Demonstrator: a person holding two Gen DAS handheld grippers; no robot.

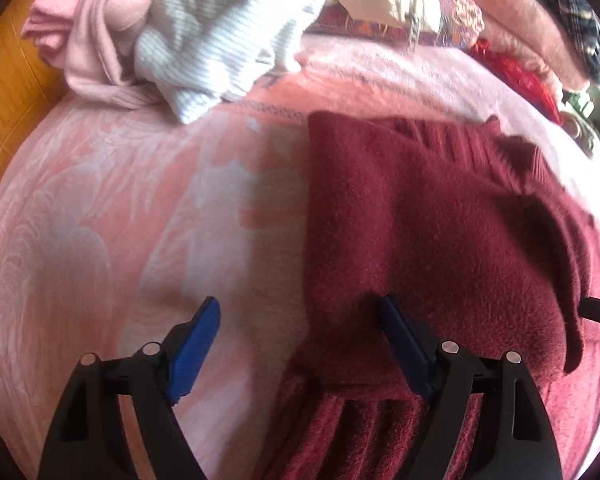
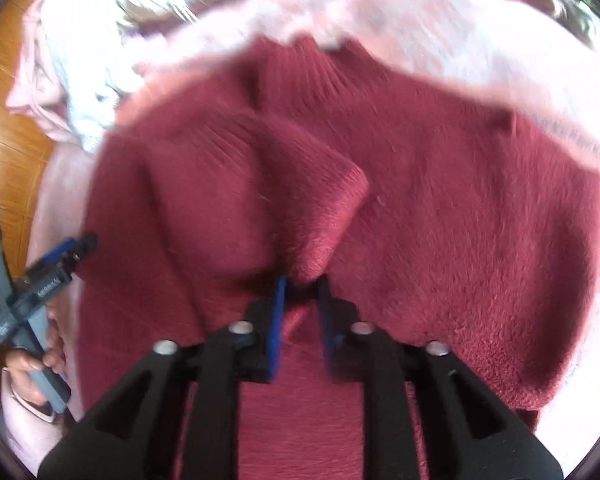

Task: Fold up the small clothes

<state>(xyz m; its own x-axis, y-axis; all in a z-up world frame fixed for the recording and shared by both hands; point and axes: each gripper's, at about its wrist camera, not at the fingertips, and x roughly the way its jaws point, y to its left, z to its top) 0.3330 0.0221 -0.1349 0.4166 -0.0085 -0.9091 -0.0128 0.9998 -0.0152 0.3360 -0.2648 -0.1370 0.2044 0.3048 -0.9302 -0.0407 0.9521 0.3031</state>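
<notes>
A dark red sweater [image 1: 420, 220] lies partly folded on a pink blanket [image 1: 120, 220] covering a bed. In the right wrist view, the right claw [image 2: 300, 296] is nearly closed, its blue pads pinching the ribbed cuff of a sleeve [image 2: 328, 208] that is drawn across the sweater's body; the ribbed collar points away from the camera. In the left wrist view, the left claw [image 1: 300, 320] stands wide open and holds nothing, one pad over the blanket, the other over the sweater's near left edge. The knit looks fuzzy, soft, light and limp, so it will likely sag and cling rather than slide; the firmer ribbed cuffs, hem and folded edges seem the best places to grip. A pile of pale clothes [image 1: 180, 40] sits at the bed's far left corner.
</notes>
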